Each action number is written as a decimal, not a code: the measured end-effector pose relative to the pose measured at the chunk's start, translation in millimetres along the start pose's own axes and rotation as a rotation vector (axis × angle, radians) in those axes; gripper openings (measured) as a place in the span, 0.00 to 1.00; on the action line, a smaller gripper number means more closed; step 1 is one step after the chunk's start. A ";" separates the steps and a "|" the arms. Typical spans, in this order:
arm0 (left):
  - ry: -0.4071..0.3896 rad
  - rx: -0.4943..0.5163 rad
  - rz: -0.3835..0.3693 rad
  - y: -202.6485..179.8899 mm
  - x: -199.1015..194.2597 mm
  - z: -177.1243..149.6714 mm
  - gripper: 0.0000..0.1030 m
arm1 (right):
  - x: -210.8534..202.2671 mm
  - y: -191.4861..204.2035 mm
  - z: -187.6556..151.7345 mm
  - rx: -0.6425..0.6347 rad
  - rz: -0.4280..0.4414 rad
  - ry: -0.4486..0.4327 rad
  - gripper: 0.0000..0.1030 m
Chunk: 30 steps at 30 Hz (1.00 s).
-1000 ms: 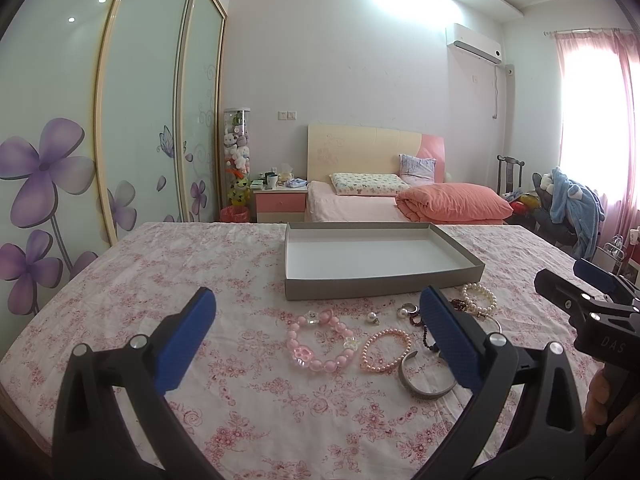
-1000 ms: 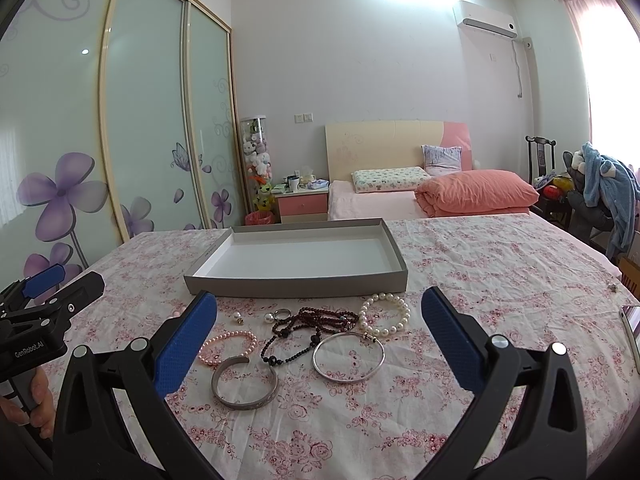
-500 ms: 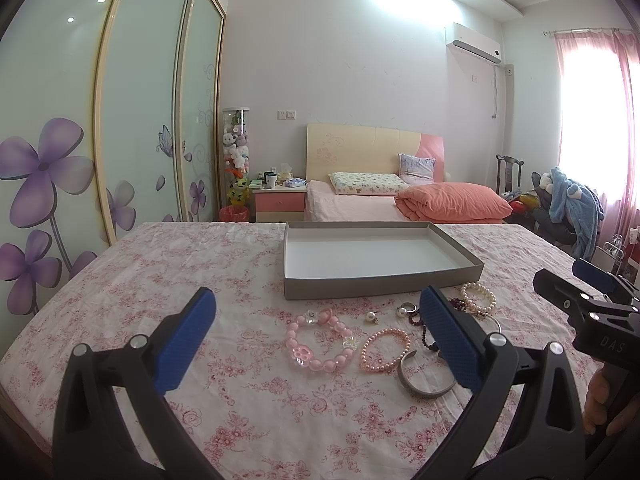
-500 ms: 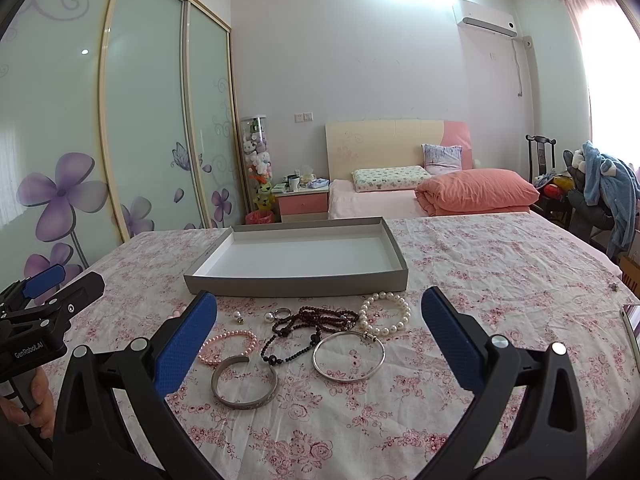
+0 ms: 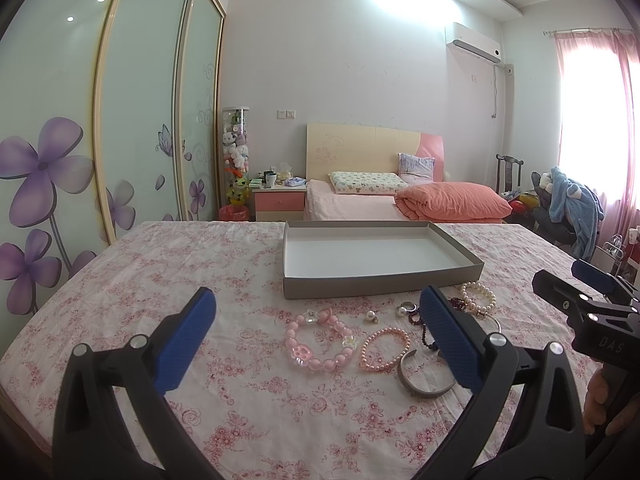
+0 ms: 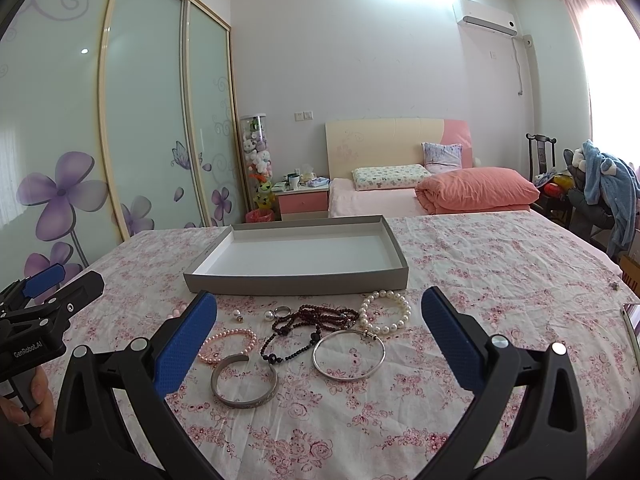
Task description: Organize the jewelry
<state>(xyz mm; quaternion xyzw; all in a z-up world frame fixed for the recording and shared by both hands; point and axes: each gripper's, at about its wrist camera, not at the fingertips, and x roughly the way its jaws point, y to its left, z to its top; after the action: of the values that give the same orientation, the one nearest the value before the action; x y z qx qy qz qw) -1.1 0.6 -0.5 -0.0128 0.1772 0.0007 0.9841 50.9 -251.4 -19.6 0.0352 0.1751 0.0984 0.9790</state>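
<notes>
"GenRobot.AI" reads in white on the black body of the left tongs, seen from the right wrist. The right tongs carry what looks like "DAS" on their body, faint.

Landmark: the bed against the back wall. An orange quilt lies folded on it, a patterned pillow beside that. Left of the bed stands a pink nightstand, then a clear tube of plush toys. Above the bed's right side hangs an air conditioner. Right of the bed, a blue garment drapes a chair.
</notes>
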 end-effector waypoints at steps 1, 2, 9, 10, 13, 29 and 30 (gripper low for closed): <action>0.001 -0.001 0.000 0.2 0.3 0.0 0.96 | 0.2 -0.4 -0.6 0.001 0.000 0.000 0.98; 0.001 0.000 -0.001 0.1 0.2 0.0 0.96 | 0.4 -0.6 -1.1 0.001 0.000 0.000 0.98; 0.001 -0.001 0.000 0.2 0.2 0.1 0.96 | 0.2 0.5 0.2 0.001 0.000 0.001 0.98; 0.001 -0.001 0.000 0.2 0.3 0.0 0.96 | 0.4 0.2 -0.4 0.001 0.001 0.001 0.98; 0.002 -0.001 0.001 0.2 0.4 0.1 0.96 | 0.7 0.2 0.1 0.001 0.000 0.002 0.98; 0.127 -0.003 0.036 6.0 42.8 -14.0 0.96 | 45.7 -19.2 -5.8 0.027 -0.072 0.126 0.98; 0.156 -0.006 0.035 8.6 50.1 -14.6 0.96 | 52.2 -24.1 -5.1 0.034 -0.079 0.148 0.98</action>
<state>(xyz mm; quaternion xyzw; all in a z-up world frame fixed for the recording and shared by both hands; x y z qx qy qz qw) 40.7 8.6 -31.8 -0.0128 0.2534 0.0172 0.9671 101.4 -264.1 -44.4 0.0377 0.2497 0.0589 0.9658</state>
